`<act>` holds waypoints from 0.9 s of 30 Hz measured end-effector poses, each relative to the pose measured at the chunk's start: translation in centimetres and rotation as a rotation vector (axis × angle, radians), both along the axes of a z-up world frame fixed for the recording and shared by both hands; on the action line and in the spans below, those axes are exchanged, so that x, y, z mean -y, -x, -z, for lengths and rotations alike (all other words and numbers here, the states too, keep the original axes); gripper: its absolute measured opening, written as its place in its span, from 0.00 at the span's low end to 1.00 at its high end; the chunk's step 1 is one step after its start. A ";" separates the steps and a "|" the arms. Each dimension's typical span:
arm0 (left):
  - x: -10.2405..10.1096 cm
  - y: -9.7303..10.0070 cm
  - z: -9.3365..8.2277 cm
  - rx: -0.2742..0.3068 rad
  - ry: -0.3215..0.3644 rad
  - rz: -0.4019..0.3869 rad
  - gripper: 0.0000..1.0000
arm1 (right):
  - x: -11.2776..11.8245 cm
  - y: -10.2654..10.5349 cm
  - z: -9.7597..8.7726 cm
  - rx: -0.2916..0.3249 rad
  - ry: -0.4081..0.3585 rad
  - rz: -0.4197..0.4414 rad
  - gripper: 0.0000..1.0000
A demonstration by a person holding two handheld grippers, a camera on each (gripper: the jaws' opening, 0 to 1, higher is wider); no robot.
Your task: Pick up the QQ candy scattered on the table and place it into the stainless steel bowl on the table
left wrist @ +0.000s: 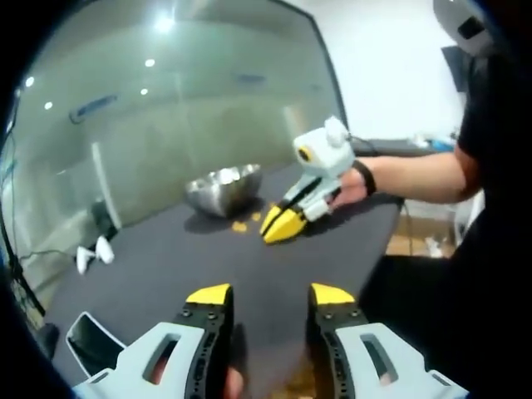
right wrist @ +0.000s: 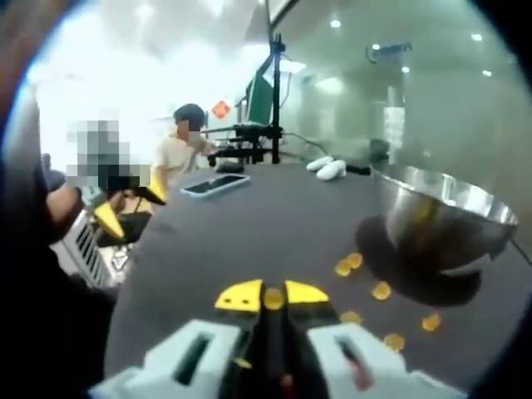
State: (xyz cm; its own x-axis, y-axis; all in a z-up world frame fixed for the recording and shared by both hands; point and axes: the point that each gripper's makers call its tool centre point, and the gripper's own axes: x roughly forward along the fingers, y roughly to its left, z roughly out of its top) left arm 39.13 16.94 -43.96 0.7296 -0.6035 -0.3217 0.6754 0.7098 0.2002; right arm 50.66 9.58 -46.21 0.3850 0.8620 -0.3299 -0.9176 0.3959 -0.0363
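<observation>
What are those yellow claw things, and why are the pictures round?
The claws are grippers, tongs that a person holds, one in each hand. Each gripper carries a small camera with a very wide lens, which makes the pictures round.

The left gripper view looks out over the left gripper, whose yellow tips are apart and hold nothing. Farther off you see the right gripper in the person's hand, tips down near the table, close to a shiny bowl.

The right gripper view looks along that same right gripper. Its tips are pinched on a small yellow candy. More candies lie on the dark table beside the bowl. A phone lies farther back. The left gripper shows at the left edge.

The candy goes into the bowl.
</observation>
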 end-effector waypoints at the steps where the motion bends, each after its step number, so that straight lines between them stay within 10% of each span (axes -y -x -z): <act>1: -0.1 0.0 0.0 0.000 -0.002 -0.003 0.37 | 0.3 -0.1 -0.7 -0.004 -0.015 0.011 0.09; 11: -0.5 0.0 0.0 -0.002 0.019 -0.019 0.37 | 6.8 -3.9 -9.0 0.135 -0.161 0.266 0.09; 27: 0.4 0.2 -0.7 0.016 0.019 0.006 0.37 | 8.1 -8.8 -11.8 0.178 -0.153 0.344 0.09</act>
